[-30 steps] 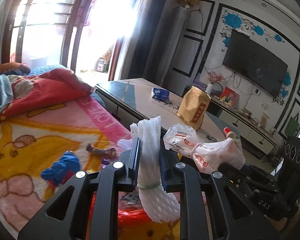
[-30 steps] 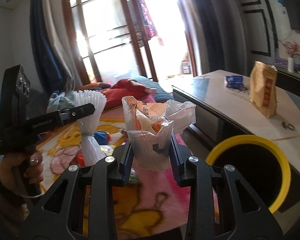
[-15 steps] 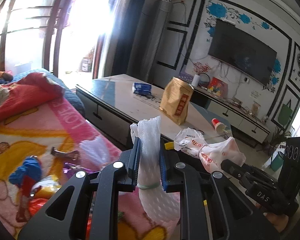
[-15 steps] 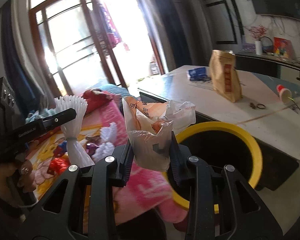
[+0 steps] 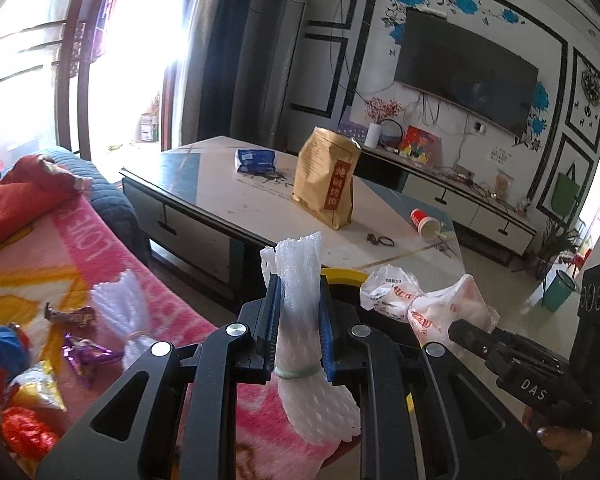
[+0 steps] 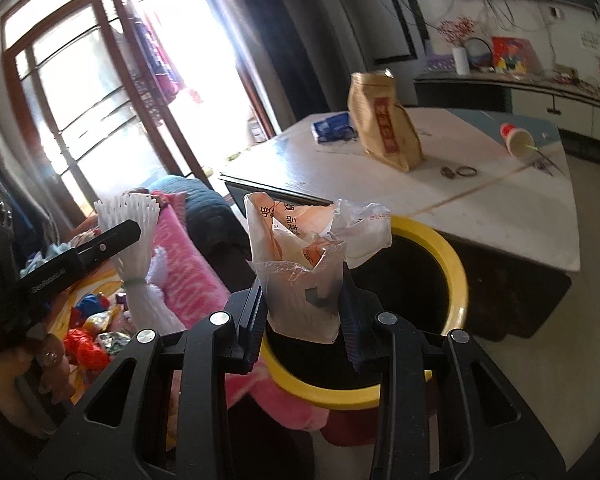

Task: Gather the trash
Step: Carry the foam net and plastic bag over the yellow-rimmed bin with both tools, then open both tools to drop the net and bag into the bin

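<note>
My left gripper (image 5: 298, 320) is shut on a white foam net sleeve (image 5: 300, 276) tied with a green band; it also shows in the right wrist view (image 6: 134, 248). My right gripper (image 6: 304, 312) is shut on a crumpled plastic bag (image 6: 300, 264) printed orange, held over the near rim of a black bin with a yellow rim (image 6: 456, 264). The bag also shows in the left wrist view (image 5: 420, 304), with the bin's yellow rim (image 5: 342, 274) just behind the foam sleeve.
A pink blanket (image 5: 100, 240) holds another foam sleeve (image 5: 120, 312) and several candy wrappers (image 5: 68, 316). A coffee table (image 5: 260, 204) behind the bin carries a brown paper bag (image 5: 328, 184), a blue packet (image 5: 256, 160) and a tipped red cup (image 5: 426, 222).
Both grippers have swung right, away from the blanket toward the bin. The bag now hangs over the bin's rim, and the foam sleeve has come close to the bin.
</note>
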`<state>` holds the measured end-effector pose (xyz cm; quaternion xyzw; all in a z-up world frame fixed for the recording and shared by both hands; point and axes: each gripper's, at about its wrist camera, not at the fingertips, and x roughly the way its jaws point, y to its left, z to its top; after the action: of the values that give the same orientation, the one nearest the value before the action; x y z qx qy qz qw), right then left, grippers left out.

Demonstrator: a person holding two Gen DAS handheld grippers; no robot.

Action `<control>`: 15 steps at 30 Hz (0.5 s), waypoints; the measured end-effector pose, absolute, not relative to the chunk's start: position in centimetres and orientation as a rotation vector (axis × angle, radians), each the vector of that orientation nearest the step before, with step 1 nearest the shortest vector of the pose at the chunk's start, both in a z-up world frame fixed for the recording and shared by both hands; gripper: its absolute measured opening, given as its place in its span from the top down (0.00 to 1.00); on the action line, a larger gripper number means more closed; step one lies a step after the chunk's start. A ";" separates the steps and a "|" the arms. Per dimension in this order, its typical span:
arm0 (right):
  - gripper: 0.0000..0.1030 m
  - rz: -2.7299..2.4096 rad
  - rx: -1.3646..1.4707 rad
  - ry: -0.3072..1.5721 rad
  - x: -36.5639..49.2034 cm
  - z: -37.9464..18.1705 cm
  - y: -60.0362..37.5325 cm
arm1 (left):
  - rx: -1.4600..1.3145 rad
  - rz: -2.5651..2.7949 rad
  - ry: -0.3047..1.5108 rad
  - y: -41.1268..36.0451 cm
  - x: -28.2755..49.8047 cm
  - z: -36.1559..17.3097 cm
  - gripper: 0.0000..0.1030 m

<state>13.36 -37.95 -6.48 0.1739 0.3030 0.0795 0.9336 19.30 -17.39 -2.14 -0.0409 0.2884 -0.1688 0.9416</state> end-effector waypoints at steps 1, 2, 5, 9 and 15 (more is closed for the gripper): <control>0.75 0.156 0.362 0.626 13.5 -6.7 -38.1 | -0.078 -0.346 0.593 -17.9 19.6 -2.4 0.83; 0.75 0.149 0.368 0.633 13.4 -7.0 -38.5 | -0.070 -0.346 0.599 -18.4 20.0 -2.7 0.83; 0.75 0.132 0.381 0.651 13.5 -7.7 -38.9 | -0.059 -0.353 0.612 -19.6 20.8 -3.4 0.83; 0.75 0.119 0.396 0.674 13.8 -8.7 -39.6 | -0.040 -0.360 0.626 -21.1 21.8 -4.3 0.83; 0.60 0.091 0.433 0.711 14.8 -9.9 -40.6 | -0.042 -0.366 0.648 -22.6 23.3 -5.6 0.63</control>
<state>14.83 -40.62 -9.91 0.2100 0.3451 0.0440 0.9137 23.31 -22.55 -5.55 -0.0204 0.3166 -0.1788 0.9313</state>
